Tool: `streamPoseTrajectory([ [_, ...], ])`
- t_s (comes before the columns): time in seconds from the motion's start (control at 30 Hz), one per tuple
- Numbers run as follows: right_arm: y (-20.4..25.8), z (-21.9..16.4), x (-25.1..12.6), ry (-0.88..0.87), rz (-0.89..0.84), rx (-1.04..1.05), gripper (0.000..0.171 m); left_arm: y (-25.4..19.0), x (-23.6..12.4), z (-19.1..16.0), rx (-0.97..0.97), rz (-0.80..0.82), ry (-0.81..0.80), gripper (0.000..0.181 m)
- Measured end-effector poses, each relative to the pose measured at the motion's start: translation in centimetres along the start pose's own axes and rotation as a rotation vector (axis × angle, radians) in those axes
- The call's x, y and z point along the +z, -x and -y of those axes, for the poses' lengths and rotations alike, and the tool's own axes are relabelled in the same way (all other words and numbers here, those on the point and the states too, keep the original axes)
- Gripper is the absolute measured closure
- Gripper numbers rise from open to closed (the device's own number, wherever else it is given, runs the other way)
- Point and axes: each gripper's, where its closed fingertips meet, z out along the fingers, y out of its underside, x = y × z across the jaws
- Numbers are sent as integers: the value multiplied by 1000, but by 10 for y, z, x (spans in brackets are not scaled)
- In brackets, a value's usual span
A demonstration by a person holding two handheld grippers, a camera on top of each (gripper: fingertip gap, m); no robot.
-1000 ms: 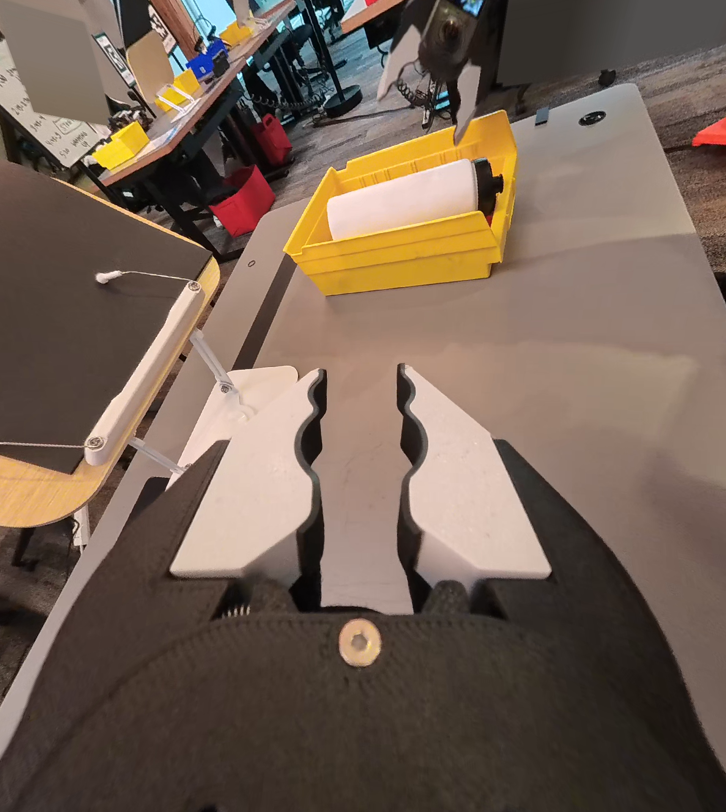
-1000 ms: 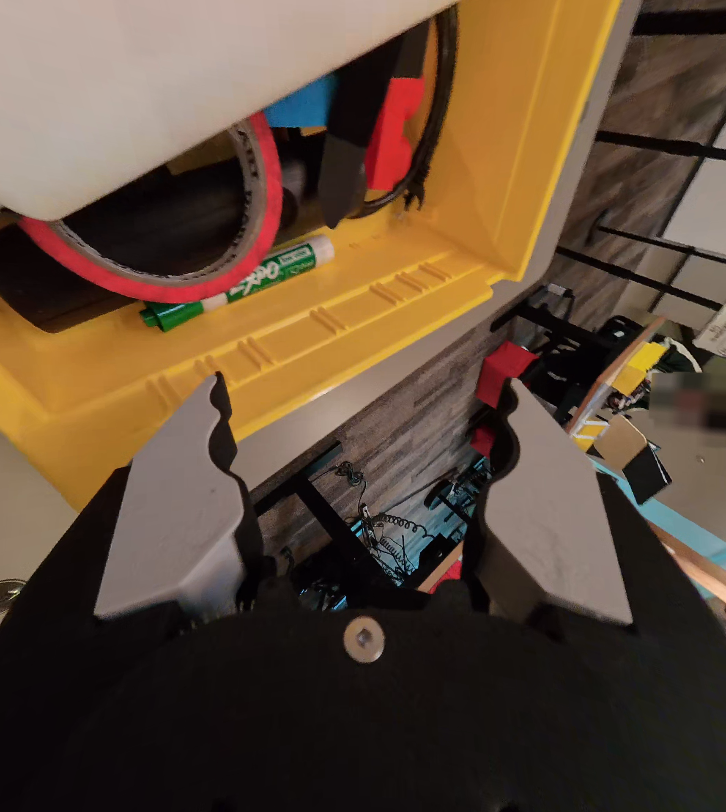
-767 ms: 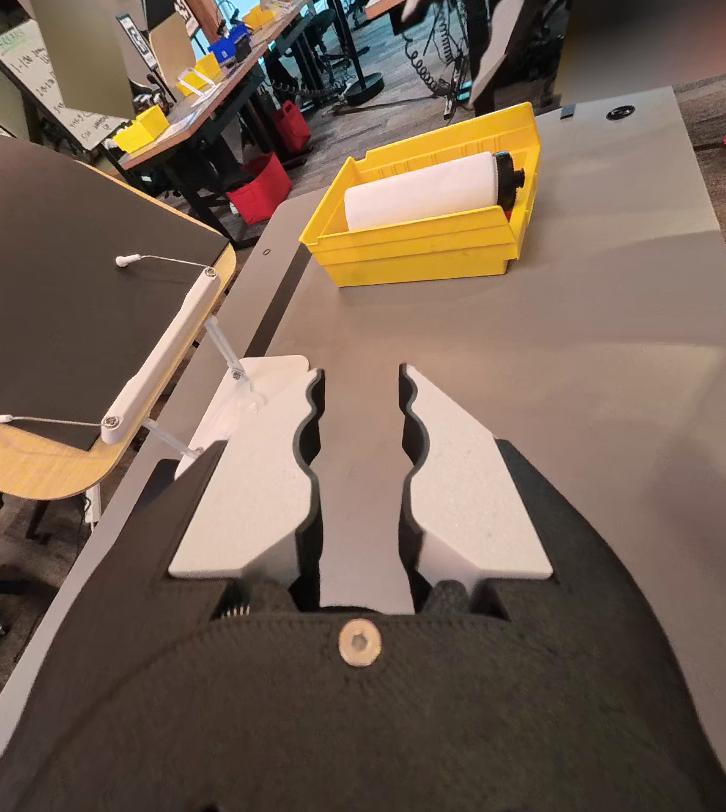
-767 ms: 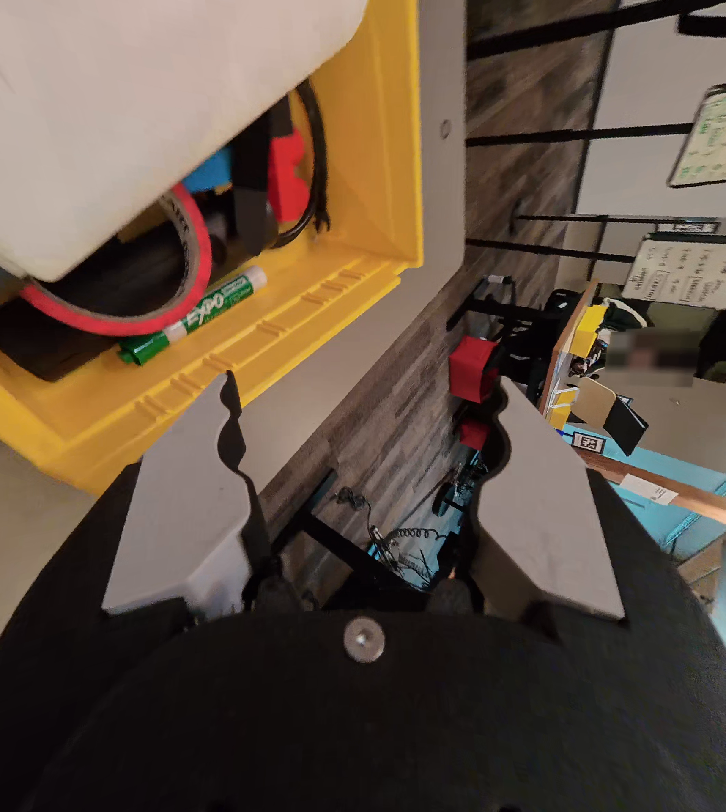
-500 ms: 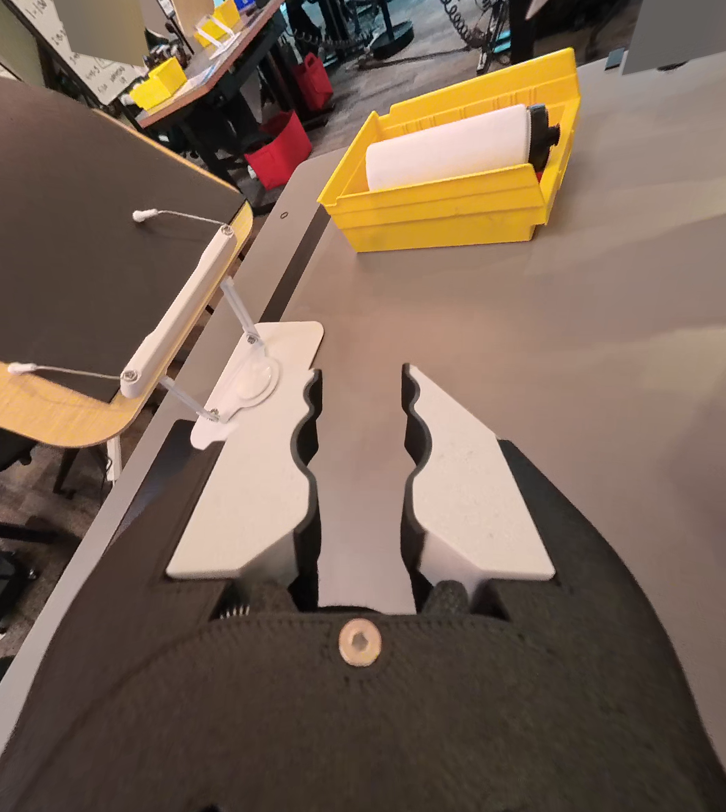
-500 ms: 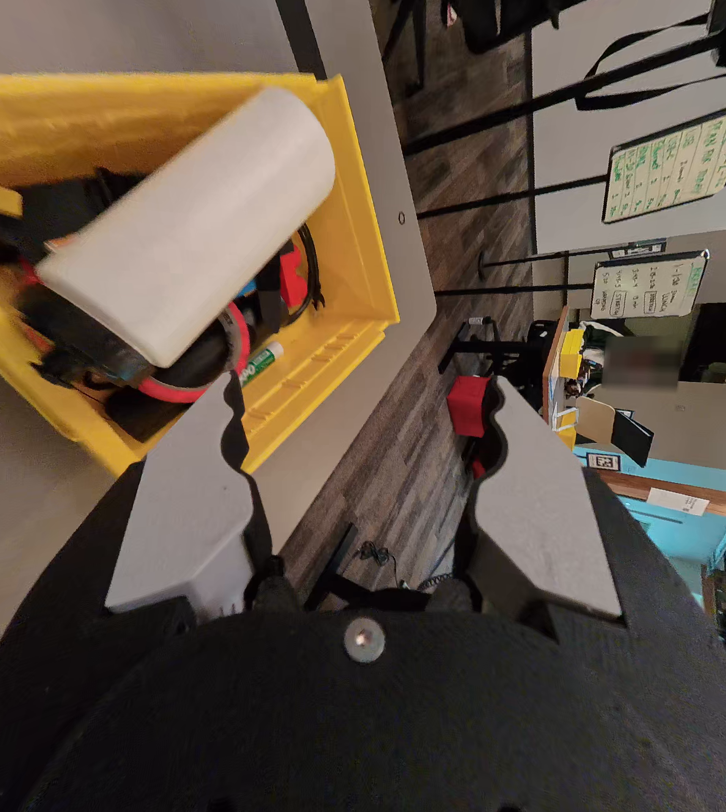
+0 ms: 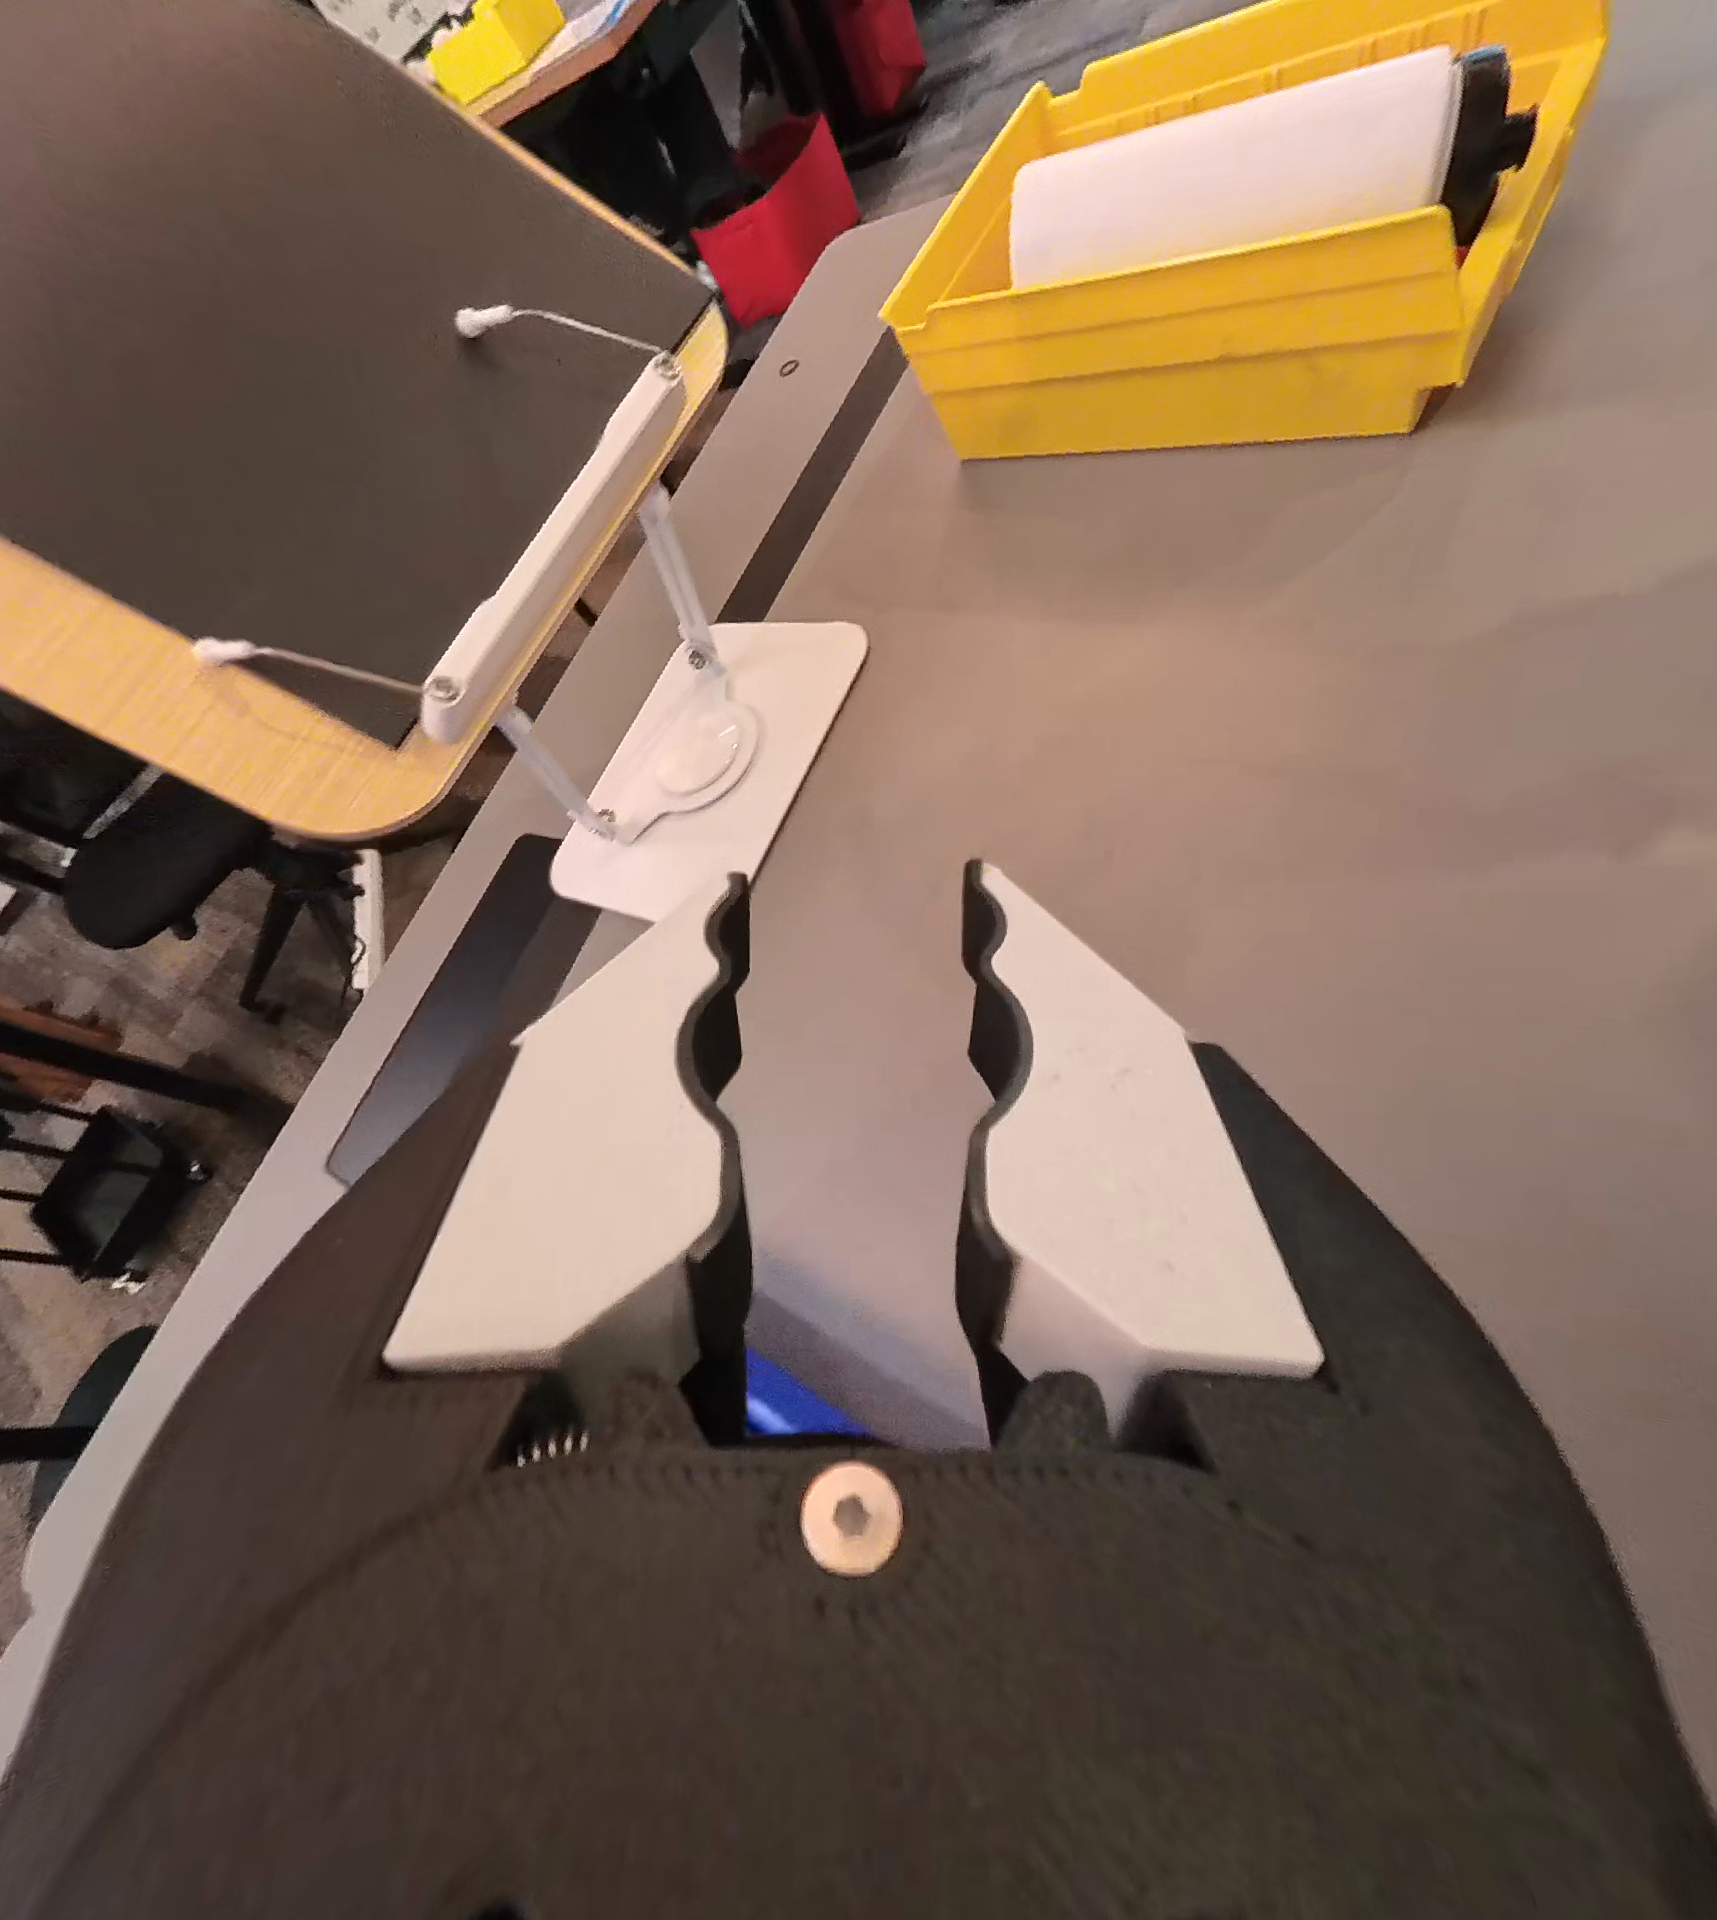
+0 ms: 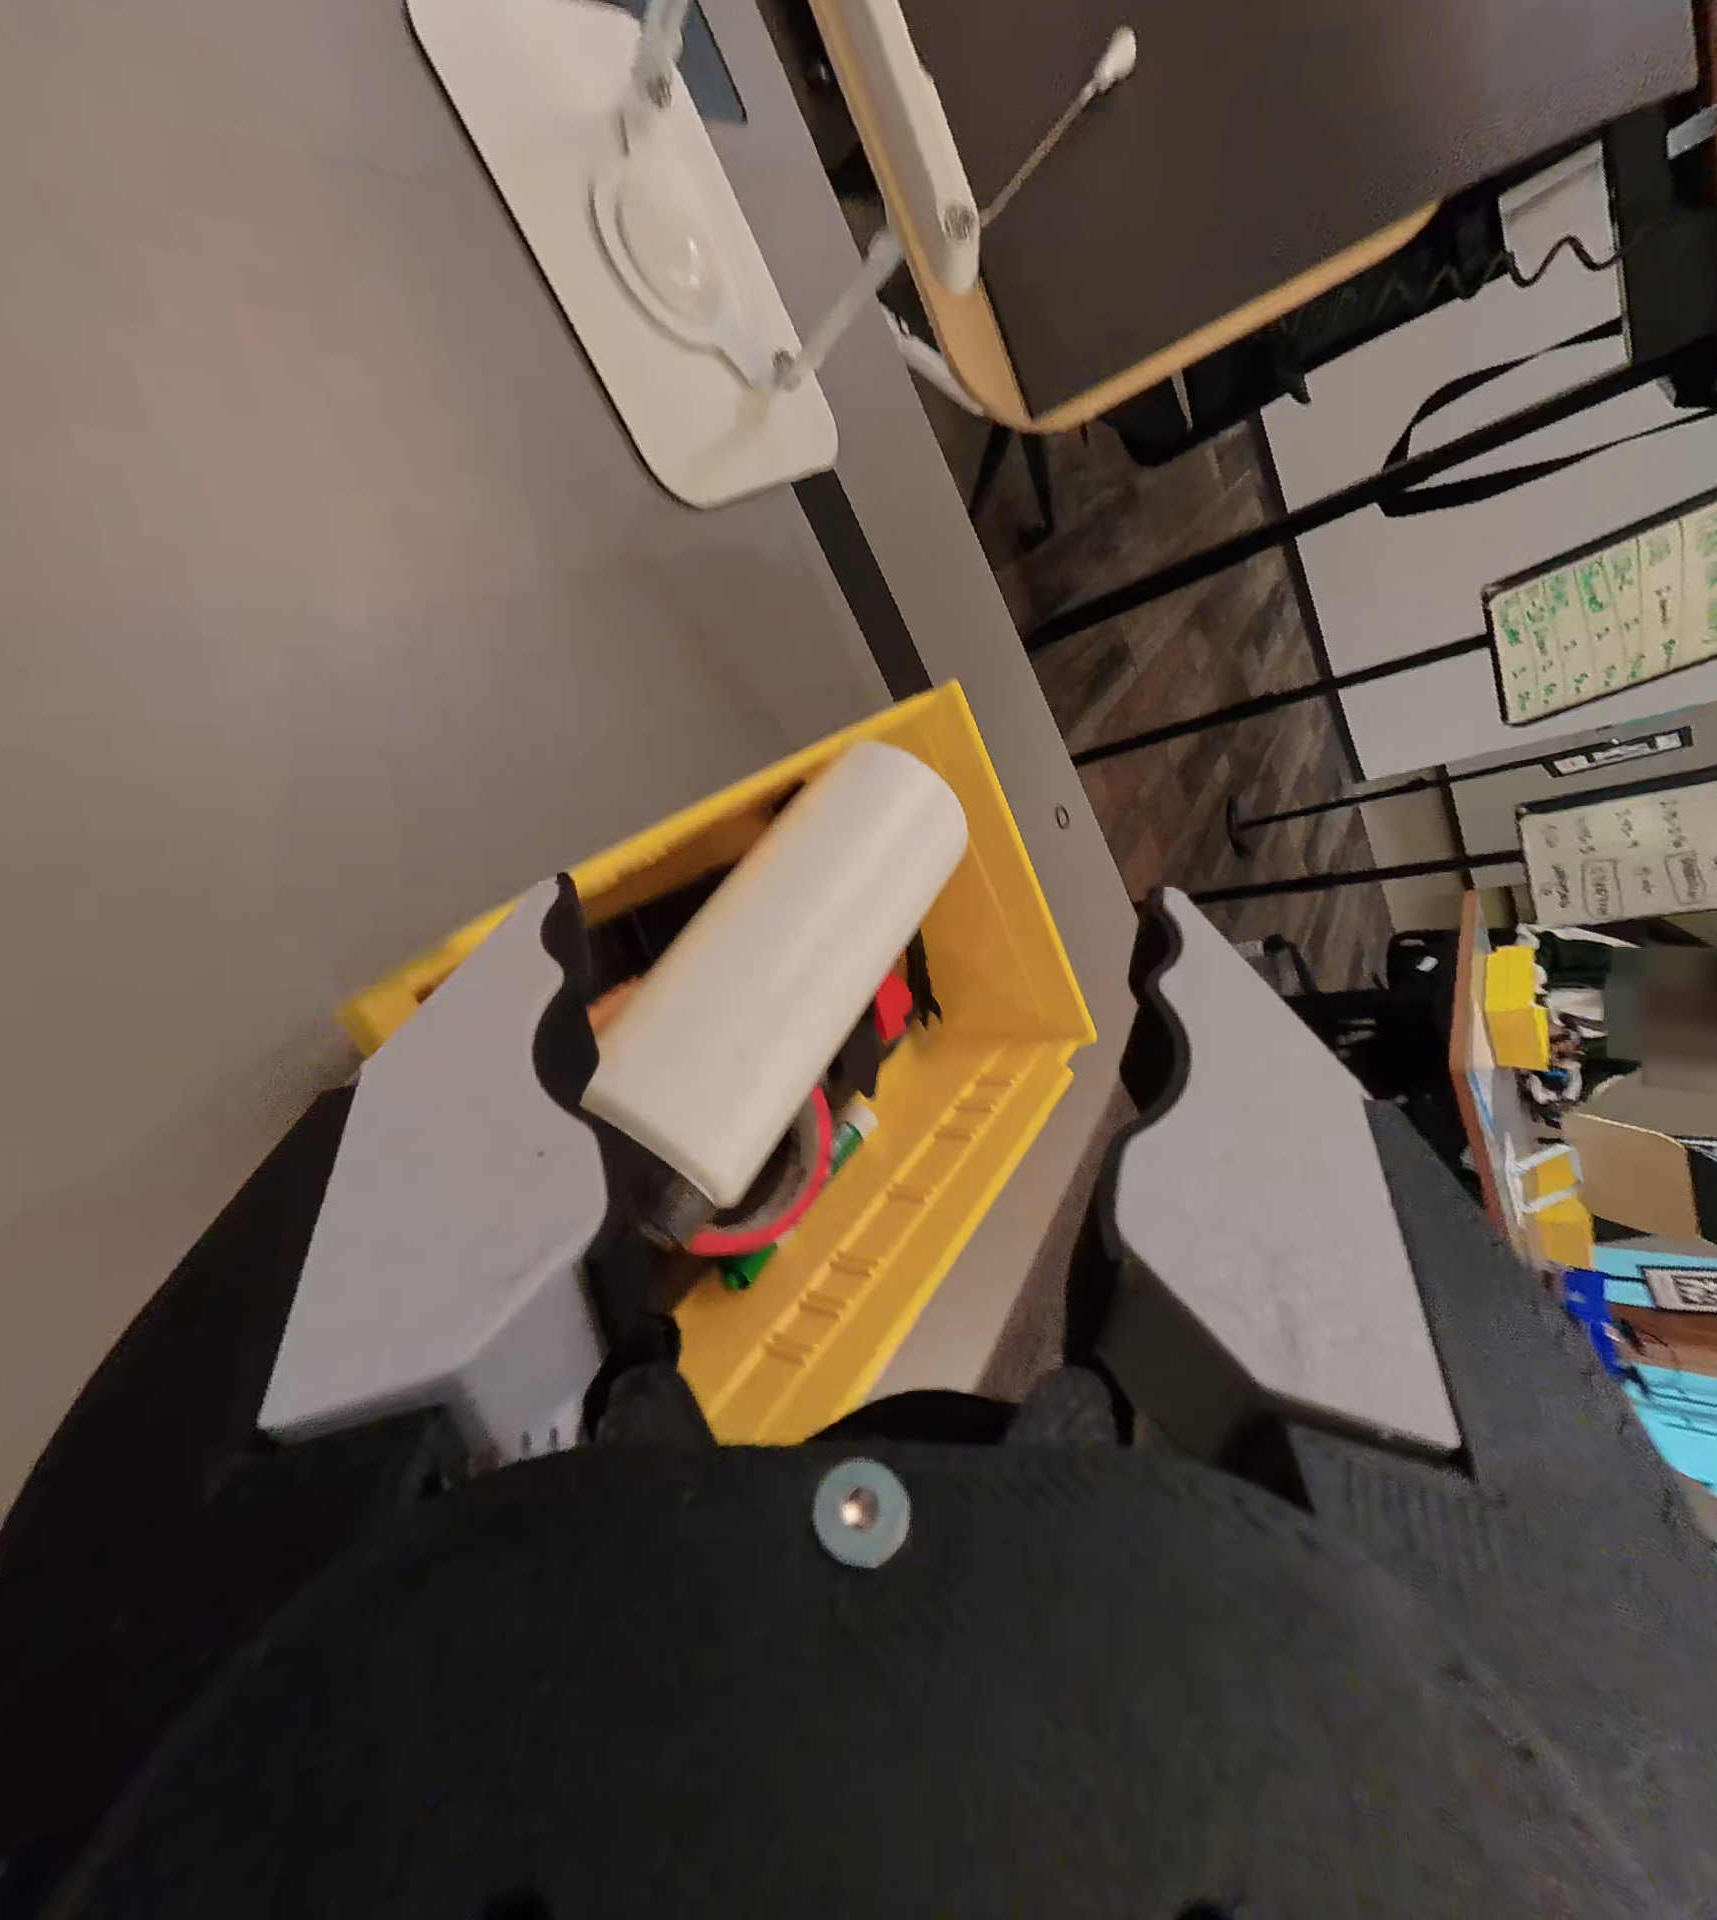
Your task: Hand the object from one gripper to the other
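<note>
My left tool [image 7: 859, 904] hangs low over the grey worktop [image 7: 1301, 727], its two white fingers [image 7: 615, 1122] spread apart with nothing between them but bare surface; a small blue patch shows deep at their base, and I cannot tell what it is. At about 1 o'clock from this tool, well apart, sits the yellow bin [image 7: 1197, 364]. Lying across it is the white cylinder [image 7: 1238, 197], a smooth, matte, plain roll-shaped thing with a black cap [image 7: 1482, 125] at its right end. At 11 o'clock a white base plate [image 7: 792, 686] with thin clear struts rests near the worktop edge, carrying a dark board with a wood-coloured rim [image 7: 210, 416].

My right tool [image 8: 854, 914] looks down on the same bin [image 8: 947, 1226] from above, the view rolled sideways. Its grey fingers [image 8: 438, 1164] stand wide apart and grip nothing. The white cylinder [image 8: 781, 977] lies on a slant on top of the bin's clutter, in the gap between the fingers, its near end rounded off at the edge. Under it I see a red-rimmed tape roll [image 8: 781, 1216], a green marker [image 8: 745, 1270] at 6 o'clock of the cylinder, and some red and black pieces I cannot make out. Whiteboards [image 8: 1643, 592] stand at 3 o'clock in the background.
</note>
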Motion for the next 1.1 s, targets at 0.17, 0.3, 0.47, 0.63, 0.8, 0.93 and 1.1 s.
streamPoseTrajectory([
  [0.17,24,51,8,-128,61,113,70,19,-19,-13,-22,48,16,142],
  [0.3,46,96,17,-235,140,220,70,34,-34,-27,-24,90,50,142],
  [0.47,63,144,29,-349,192,403,72,59,-53,-55,-14,159,131,140],
  [0.63,92,170,48,-389,237,595,73,82,-77,-90,-50,196,205,139],
  [0.8,126,181,67,-410,249,724,74,97,-92,-140,-56,207,370,138],
  [0.93,156,182,78,-415,255,779,78,91,-85,-179,-112,108,481,138],
  [1.1,184,185,95,-415,277,730,79,83,-68,-227,-300,35,681,144],
])
